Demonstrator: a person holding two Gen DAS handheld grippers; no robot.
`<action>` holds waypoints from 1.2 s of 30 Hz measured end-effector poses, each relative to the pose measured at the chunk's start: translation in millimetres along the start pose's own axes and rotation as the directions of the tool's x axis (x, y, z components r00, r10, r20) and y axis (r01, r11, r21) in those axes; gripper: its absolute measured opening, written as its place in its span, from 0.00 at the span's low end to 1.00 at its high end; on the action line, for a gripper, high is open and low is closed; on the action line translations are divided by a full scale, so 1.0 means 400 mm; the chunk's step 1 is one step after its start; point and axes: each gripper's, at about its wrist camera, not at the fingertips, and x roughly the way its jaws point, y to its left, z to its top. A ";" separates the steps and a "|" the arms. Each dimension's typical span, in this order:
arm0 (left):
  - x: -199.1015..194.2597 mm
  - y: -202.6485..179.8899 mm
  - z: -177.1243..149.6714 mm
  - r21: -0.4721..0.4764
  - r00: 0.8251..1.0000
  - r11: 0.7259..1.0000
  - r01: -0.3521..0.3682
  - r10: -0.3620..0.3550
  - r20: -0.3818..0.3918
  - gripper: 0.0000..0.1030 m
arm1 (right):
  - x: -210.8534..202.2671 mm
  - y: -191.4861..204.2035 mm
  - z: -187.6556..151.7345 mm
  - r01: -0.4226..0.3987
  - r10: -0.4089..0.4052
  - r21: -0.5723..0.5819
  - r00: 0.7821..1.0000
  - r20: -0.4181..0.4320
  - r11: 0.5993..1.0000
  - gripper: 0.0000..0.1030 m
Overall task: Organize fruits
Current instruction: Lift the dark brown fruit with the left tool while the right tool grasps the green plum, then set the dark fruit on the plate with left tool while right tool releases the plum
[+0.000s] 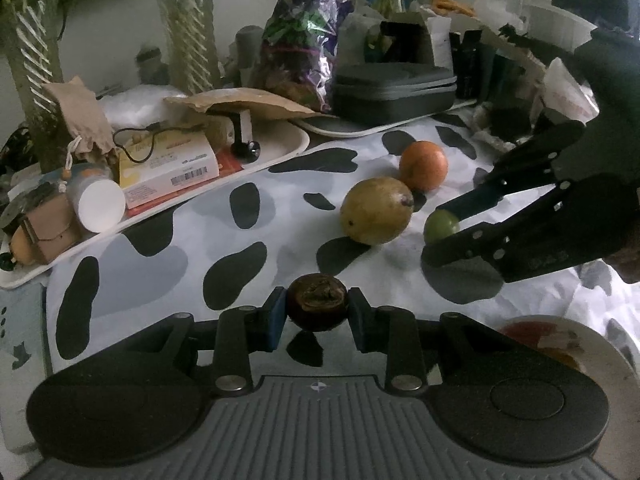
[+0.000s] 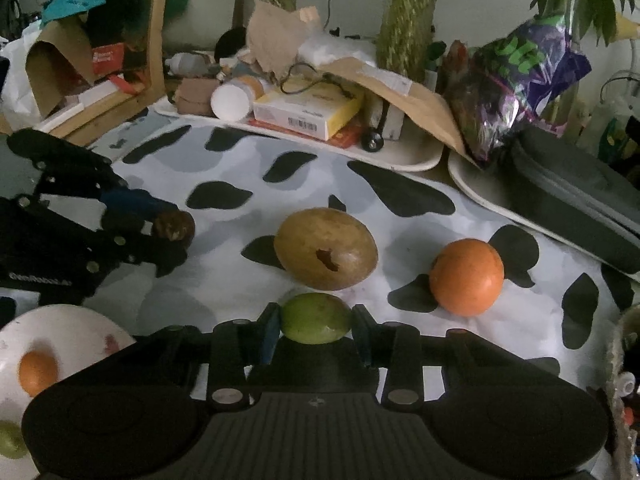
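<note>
My left gripper [image 1: 316, 309] is shut on a dark brown round fruit [image 1: 316, 300], held just above the cow-patterned cloth [image 1: 180, 240]. My right gripper [image 2: 316, 322] is shut on a small green fruit [image 2: 316, 318], its pads pressing both sides. Just beyond the green fruit lie a yellow-brown oval fruit [image 2: 326, 254] and an orange [image 2: 466, 276]. The left wrist view shows the right gripper [image 1: 444, 226] on the green fruit [image 1: 440, 222] beside the oval fruit [image 1: 376, 210]. A white plate [image 2: 72, 328] at the near left holds a small orange fruit [image 2: 38, 372] and a green one [image 2: 10, 442].
Along the back edge stand a white tray [image 1: 288, 148] full of boxes, a bottle and paper, a grey zip case [image 1: 392, 92] on a second tray, and a purple-green plastic bag [image 1: 304, 40]. Plants rise behind them. A woven basket [image 2: 624, 360] sits at the right.
</note>
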 end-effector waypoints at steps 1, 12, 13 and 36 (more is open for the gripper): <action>-0.006 -0.004 -0.002 0.000 1.000 1.000 0.000 0.000 0.003 0.31 | -0.008 0.002 0.001 0.000 0.000 0.003 1.000 0.004 1.000 0.39; -0.089 -0.037 -0.035 -0.033 0.999 0.999 0.013 -0.012 0.040 0.31 | -0.109 0.039 -0.012 0.007 -0.008 0.024 0.999 0.047 1.000 0.39; -0.097 -0.042 -0.039 -0.033 0.999 0.999 0.015 -0.014 0.041 0.31 | -0.119 0.042 -0.015 0.005 -0.007 0.030 0.999 0.051 1.000 0.39; -0.153 -0.125 -0.116 -0.010 0.998 0.998 0.069 -0.069 -0.013 0.31 | -0.252 0.128 -0.087 0.014 -0.017 0.034 0.998 0.066 0.999 0.39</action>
